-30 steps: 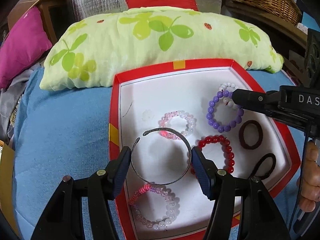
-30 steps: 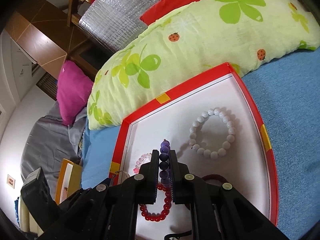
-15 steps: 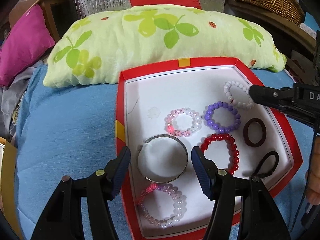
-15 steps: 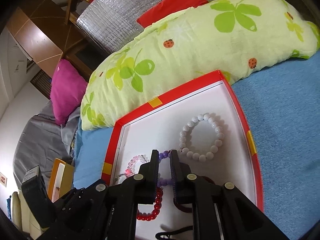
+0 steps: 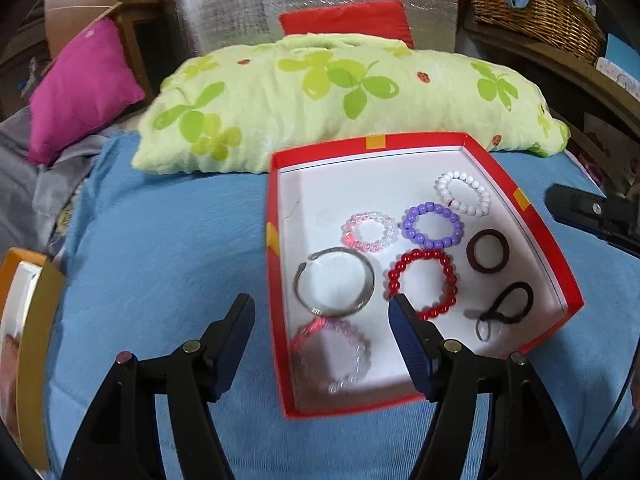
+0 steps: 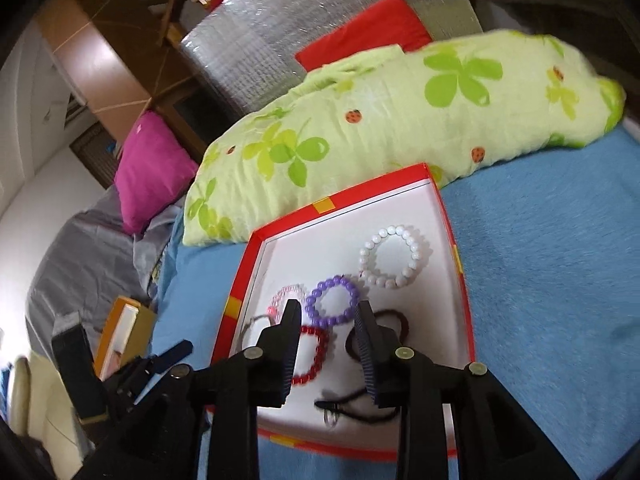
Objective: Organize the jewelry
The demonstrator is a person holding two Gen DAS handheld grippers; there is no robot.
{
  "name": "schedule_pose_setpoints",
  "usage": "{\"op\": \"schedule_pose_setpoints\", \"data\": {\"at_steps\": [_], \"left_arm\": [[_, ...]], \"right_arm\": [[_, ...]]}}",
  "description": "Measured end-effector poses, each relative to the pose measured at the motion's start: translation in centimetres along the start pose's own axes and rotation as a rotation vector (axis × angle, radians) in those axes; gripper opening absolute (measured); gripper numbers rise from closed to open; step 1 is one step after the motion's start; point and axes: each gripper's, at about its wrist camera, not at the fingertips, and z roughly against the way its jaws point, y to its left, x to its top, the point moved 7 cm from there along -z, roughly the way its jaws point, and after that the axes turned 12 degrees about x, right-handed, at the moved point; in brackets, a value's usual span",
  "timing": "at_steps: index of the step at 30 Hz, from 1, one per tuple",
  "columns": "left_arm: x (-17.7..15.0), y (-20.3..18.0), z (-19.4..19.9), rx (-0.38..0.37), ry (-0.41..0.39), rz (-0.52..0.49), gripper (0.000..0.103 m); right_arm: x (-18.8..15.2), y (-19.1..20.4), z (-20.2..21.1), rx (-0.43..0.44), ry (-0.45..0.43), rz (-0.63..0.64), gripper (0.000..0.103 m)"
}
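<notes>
A red box with a white inside [image 5: 276,216] [image 6: 452,236] lies on the blue bedspread. In it lie a white bead bracelet [image 5: 463,193] [image 6: 394,258], a purple one [image 5: 433,225] [image 6: 333,301], a red one [image 5: 423,283] [image 6: 310,354], two pink-clear ones [image 5: 369,232] [image 5: 332,354], a silver bangle [image 5: 334,281], a brown hair tie [image 5: 488,251] and a black one [image 5: 506,306]. My left gripper [image 5: 322,312] is open and empty above the box's near left edge. My right gripper [image 6: 327,314] is open and empty above the box's near part; it also shows in the left wrist view [image 5: 592,216].
A green clover-print pillow [image 5: 340,96] lies just behind the box. A pink cushion [image 5: 80,88] and a red cushion [image 5: 348,20] lie further back. An orange and white box [image 5: 24,320] stands at the bed's left edge. A wicker basket [image 5: 532,4] stands at the back right.
The right gripper let go of the purple bracelet, which now lies in the box, opened and drew back. The left gripper pulled back and left from the silver bangle.
</notes>
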Motion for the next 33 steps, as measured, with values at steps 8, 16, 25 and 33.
{"op": "schedule_pose_setpoints", "data": {"at_steps": [8, 16, 25, 33], "left_arm": [[-1.9, 1.3, 5.4, 0.096, -0.090, 0.048, 0.072], [-3.5, 2.3, 9.8, 0.115, -0.161, 0.097, 0.083], [-5.7, 2.4, 12.1, 0.109, -0.175, 0.127, 0.084], [-7.4, 2.4, 12.8, 0.112, -0.165, 0.127, 0.084]], "right_arm": [[-3.2, 2.5, 4.3, -0.118, -0.023, 0.147, 0.043], [-6.8, 2.8, 9.8, -0.260, -0.100, 0.220, 0.061], [-9.5, 4.6, 13.6, -0.352, -0.161, 0.302, 0.061], [-11.4, 6.7, 13.7, -0.382, -0.153, 0.375, 0.061]]}}
